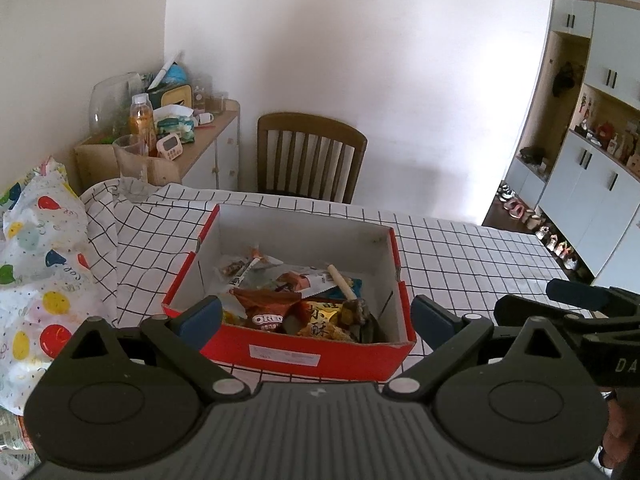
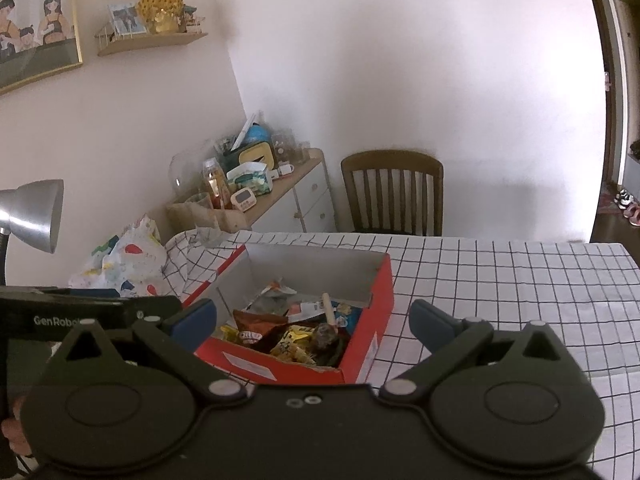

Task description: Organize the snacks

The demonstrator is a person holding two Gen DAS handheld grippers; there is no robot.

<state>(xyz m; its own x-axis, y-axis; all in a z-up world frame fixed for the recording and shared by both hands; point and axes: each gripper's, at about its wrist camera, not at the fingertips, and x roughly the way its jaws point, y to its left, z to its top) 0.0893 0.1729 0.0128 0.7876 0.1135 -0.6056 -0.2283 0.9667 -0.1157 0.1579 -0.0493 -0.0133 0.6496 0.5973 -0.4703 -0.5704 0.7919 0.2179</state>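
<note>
A red cardboard box (image 1: 394,258) with a white inside stands on the checked tablecloth (image 1: 472,252). It holds several snack packets, among them a brown Oreo pack (image 1: 267,312), a yellow packet (image 1: 324,318) and a cream stick (image 1: 340,280). My left gripper (image 1: 316,314) is open and empty, just in front of the box's near wall. My right gripper (image 2: 312,320) is open and empty, close above the box's near right corner (image 2: 340,372). The box (image 2: 382,292) and the Oreo pack (image 2: 251,334) also show in the right wrist view. The right gripper's body (image 1: 580,312) shows at the right of the left wrist view.
A balloon-print bag (image 1: 40,264) lies at the table's left. A wooden chair (image 1: 310,156) stands behind the table. A cluttered side cabinet (image 1: 200,140) is at the back left. A grey desk lamp (image 2: 32,212) is at the left. White cupboards (image 1: 592,160) line the right wall.
</note>
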